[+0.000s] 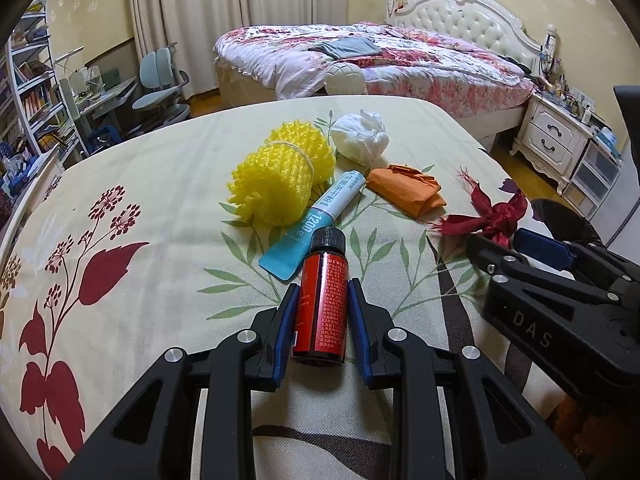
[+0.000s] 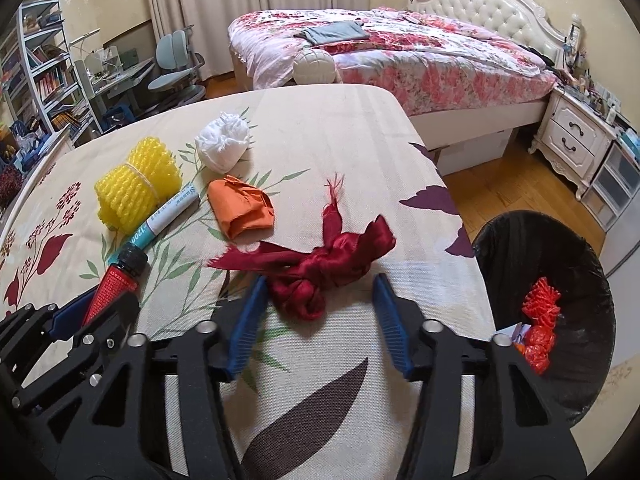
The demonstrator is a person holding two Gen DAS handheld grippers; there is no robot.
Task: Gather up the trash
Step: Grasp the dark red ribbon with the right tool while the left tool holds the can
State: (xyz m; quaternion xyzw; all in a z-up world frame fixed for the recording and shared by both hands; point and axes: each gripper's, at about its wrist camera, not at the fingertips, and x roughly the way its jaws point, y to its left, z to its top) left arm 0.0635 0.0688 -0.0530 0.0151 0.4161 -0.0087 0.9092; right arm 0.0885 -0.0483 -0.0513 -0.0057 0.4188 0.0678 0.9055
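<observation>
My left gripper [image 1: 323,292] is shut on a small red bottle [image 1: 323,300] with a black cap, lying on the floral tablecloth. It also shows in the right wrist view [image 2: 114,284]. My right gripper [image 2: 318,300] is open, its fingers on either side of a knotted dark red ribbon [image 2: 316,268], also seen in the left wrist view [image 1: 492,212]. Beyond lie a teal tube [image 1: 320,216], yellow foam netting [image 1: 280,172], orange crumpled paper [image 1: 408,190] and a white wad [image 1: 360,136].
A black-lined trash bin [image 2: 504,248] stands off the table's right edge, holding red netting [image 2: 540,320]. Behind the table are a bed [image 2: 400,52], a nightstand [image 2: 576,136], a desk chair [image 2: 176,64] and bookshelves [image 2: 36,64].
</observation>
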